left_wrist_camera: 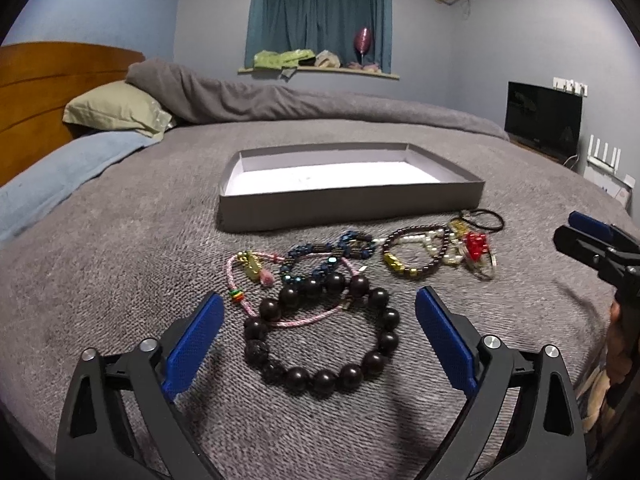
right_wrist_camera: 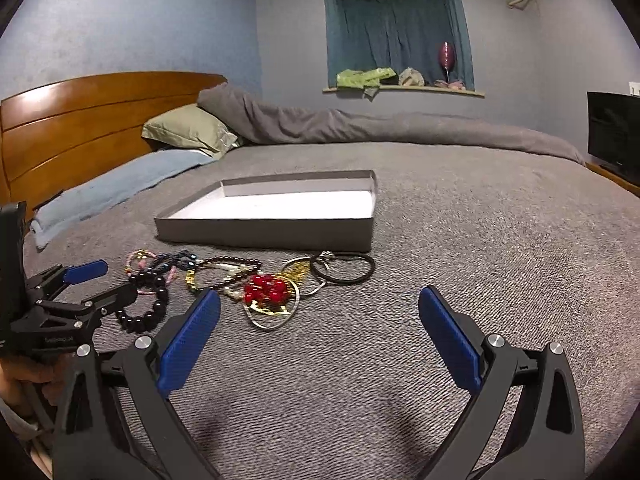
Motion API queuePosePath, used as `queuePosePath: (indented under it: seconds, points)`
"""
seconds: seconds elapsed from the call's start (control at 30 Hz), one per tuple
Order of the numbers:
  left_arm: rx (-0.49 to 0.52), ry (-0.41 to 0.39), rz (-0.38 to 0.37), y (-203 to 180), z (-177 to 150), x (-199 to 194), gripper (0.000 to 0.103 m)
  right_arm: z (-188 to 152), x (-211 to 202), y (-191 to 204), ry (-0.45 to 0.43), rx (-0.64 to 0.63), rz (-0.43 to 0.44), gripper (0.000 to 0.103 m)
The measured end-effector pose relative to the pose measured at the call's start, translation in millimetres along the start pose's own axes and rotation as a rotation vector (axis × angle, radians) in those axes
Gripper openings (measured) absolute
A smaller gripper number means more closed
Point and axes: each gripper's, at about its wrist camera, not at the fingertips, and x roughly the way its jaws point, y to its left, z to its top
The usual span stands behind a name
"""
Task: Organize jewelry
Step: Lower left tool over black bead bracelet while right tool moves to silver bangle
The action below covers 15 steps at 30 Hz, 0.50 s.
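Note:
A bracelet of large dark beads lies on the grey blanket between the blue pads of my left gripper, which stands open and touches none of it. Behind it lie a pink cord bracelet, a blue bead bracelet, a brown bead bracelet, a red bead piece and a black hair tie. A shallow grey box sits farther back, white inside. My right gripper is open over bare blanket, just right of the red bead piece.
The bed carries a green pillow, a blue pillow and a rolled grey duvet toward the wooden headboard. A dark screen stands at the right. The blanket right of the box is bare.

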Motion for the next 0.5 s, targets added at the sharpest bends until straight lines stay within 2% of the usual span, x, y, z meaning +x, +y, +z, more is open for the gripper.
queuePosePath:
  seconds: [0.13, 0.23, 0.33, 0.43, 0.5]
  points:
    - [-0.014, 0.036, 0.018, 8, 2, 9, 0.079, 4, 9, -5, 0.032, -0.001, 0.027, 0.098]
    - [-0.024, 0.065, 0.021, 12, 0, 15, 0.074, 8, 18, -3, 0.068, -0.037, 0.061, 0.098]
    - [-0.044, 0.093, 0.013, 18, -2, 18, 0.068, 12, 26, 0, 0.082, -0.072, 0.048, 0.097]
    - [-0.060, 0.102, 0.005, 23, -4, 18, 0.065, 19, 37, -6, 0.107, -0.069, 0.042, 0.086]
    - [-0.061, 0.098, -0.003, 23, -5, 16, 0.065, 20, 42, -9, 0.125, -0.055, 0.051, 0.072]
